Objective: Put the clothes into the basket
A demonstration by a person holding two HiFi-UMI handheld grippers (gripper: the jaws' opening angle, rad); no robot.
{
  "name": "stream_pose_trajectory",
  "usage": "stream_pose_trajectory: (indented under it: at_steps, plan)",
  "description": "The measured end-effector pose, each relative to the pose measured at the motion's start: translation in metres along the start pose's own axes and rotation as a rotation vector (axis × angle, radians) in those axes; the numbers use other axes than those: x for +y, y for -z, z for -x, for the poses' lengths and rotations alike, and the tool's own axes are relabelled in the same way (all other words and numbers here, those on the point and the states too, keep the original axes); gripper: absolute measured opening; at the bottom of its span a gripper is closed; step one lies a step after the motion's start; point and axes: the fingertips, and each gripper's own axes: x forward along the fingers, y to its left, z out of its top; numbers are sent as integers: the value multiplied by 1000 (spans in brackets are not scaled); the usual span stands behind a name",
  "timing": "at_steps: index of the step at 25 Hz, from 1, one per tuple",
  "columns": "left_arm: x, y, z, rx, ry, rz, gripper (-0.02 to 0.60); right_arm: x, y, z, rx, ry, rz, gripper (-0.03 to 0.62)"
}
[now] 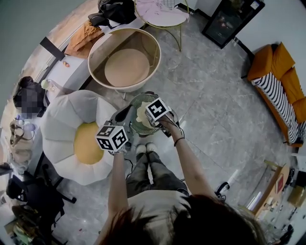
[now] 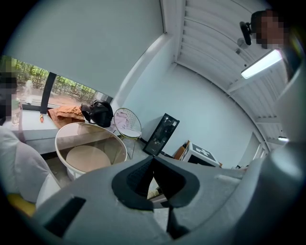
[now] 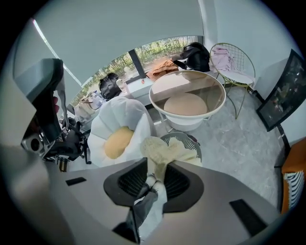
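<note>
A cream cloth (image 3: 162, 150) hangs from my right gripper (image 3: 154, 174), whose pads are shut on it. Its free end drapes into the round grey slatted basket (image 3: 190, 141) on the floor just below. In the head view the right gripper (image 1: 152, 117) points steeply down over the basket (image 1: 135, 125), with the cream cloth (image 1: 142, 114) showing inside the rim. My left gripper (image 1: 125, 113) is held beside the basket on its left. In its own view the left gripper (image 2: 153, 165) has its jaw tips together, with nothing between them.
A round glass-topped table (image 1: 125, 60) stands just beyond the basket. A white flower-shaped cushion (image 1: 62, 124) with a yellow centre lies to the left. Farther off are a wire chair with pink clothes (image 1: 160, 14), an orange garment (image 1: 82, 38), a black bag (image 1: 117, 9) and an orange sofa (image 1: 282, 81).
</note>
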Motion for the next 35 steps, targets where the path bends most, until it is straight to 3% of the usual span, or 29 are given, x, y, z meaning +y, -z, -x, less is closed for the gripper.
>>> stream_pose_trajectory:
  at_steps: [1,8,13,17,24,35]
  plan:
    - [1,0,1,-2,-2,3,11,1,0,0,-5,-8,-7,74]
    - [7,5,3,-7,-18,22,11,0,0,-6,-43,-54,-70,74]
    - [11,6,3,-13,-24,35,11,-6,0,-13,-33,-15,-52,156]
    - [12,7,3,-20,-25,40,11,-12,0,-16,-16,56,9,206]
    - [16,8,6,-35,-29,54,11,-2,-2,-17,52,150,286,216]
    - [12,10,10,-27,-12,40,11,2,-12,-7,11,153,253,216]
